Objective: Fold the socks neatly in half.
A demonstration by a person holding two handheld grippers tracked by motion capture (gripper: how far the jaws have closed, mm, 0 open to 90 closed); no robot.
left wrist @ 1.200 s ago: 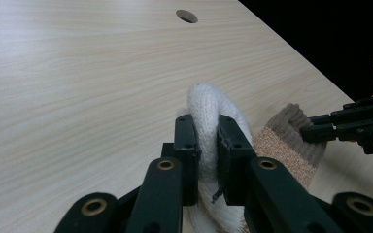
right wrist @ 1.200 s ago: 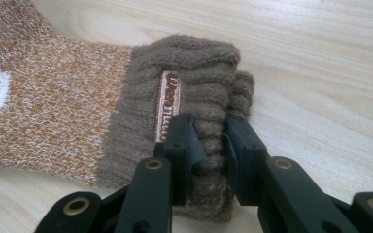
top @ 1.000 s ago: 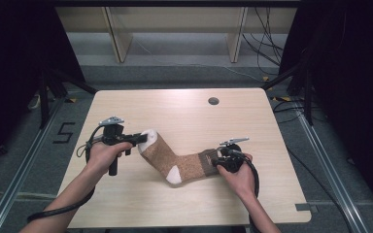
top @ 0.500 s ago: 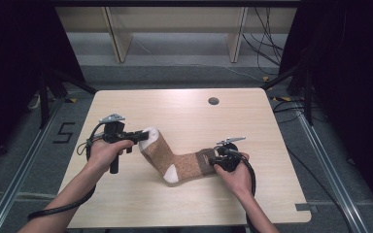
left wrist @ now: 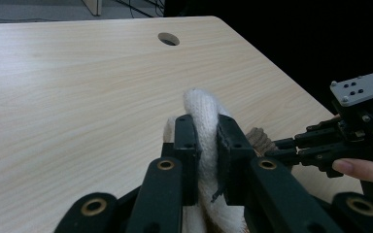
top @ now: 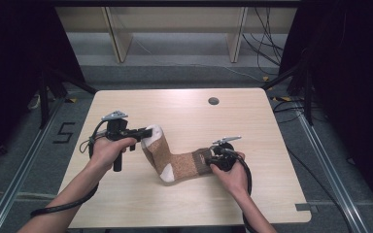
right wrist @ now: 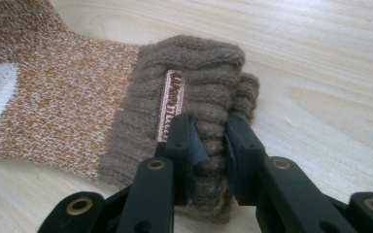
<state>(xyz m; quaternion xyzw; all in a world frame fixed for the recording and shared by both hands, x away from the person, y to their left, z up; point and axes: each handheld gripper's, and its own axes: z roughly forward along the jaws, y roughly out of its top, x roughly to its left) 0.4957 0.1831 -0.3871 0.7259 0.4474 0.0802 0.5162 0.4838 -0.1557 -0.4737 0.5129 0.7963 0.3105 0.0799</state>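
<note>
A brown and white knitted sock (top: 175,158) lies bent on the wooden table (top: 184,116), between the two hands. My left gripper (top: 145,132) is shut on its white toe (left wrist: 201,116), which bulges up between the jaws. At the other end, my right gripper (top: 210,159) is shut on the dark brown ribbed cuff (right wrist: 194,82), beside a small woven label (right wrist: 171,104). In the left gripper view the right gripper (left wrist: 291,148) shows at the right edge with a fingertip on it. The sock's white heel (top: 167,171) points toward the person.
A round cable hole (top: 213,101) sits near the table's far edge. Black cables trail from both grippers off the near side. Wooden furniture legs and loose cables stand on the floor beyond the table. A "5" mark (top: 63,132) is on the floor at left.
</note>
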